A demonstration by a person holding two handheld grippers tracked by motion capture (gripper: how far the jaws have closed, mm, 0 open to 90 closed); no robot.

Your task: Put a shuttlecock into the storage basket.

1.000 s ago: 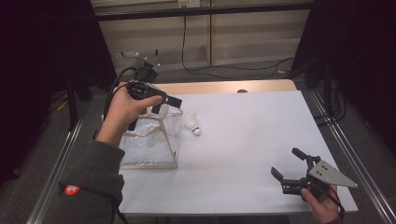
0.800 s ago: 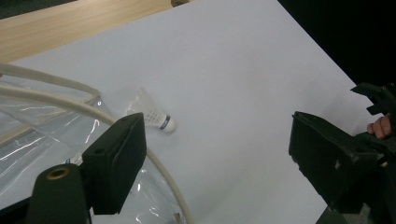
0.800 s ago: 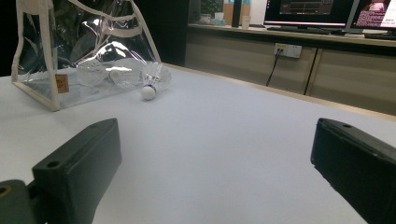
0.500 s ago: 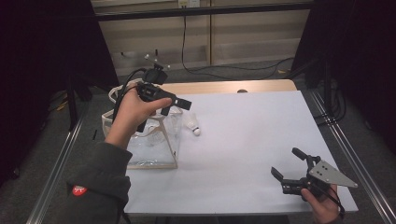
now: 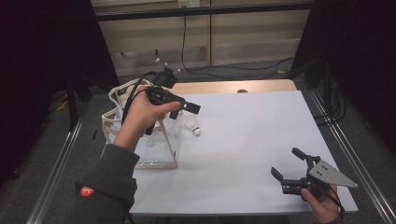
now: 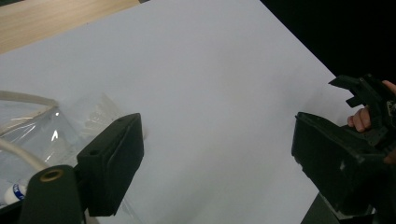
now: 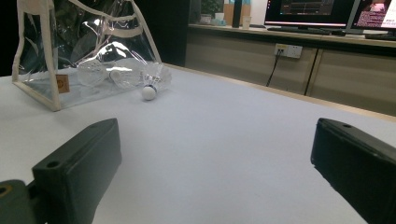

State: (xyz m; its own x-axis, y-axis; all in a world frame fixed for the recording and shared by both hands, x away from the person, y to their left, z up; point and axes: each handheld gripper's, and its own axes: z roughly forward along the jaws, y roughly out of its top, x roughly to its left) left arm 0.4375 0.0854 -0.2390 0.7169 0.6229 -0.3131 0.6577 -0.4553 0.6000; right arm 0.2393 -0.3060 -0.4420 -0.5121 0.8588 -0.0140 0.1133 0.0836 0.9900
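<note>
the right tool (image 5: 288, 173) was held low at the near right corner of the desk (image 5: 252, 140), its jaws spread wide with nothing between them. nearer the middle-left, the left tool (image 5: 180, 108) was carried above the clear bag (image 5: 161, 140), its jaws likewise wide and empty, pointed out over the white surface. the bag stood at the left edge of the desk, cream-trimmed and upright, and at least two shuttlecocks could be seen through its wall in the right gripper view. one loose shuttlecock (image 5: 192, 127) lay on the desk just beside the bag's right side, cork end toward the open desk. judged from this, the packing was partly done: some shuttlecocks were already in the bag, and the loose one was yet to be picked up and dropped in. nothing stood between either tool and it, though the bag's wall sat close against its feathers. farther off, a cable (image 5: 187, 51) hung against the back cabinets.
</note>
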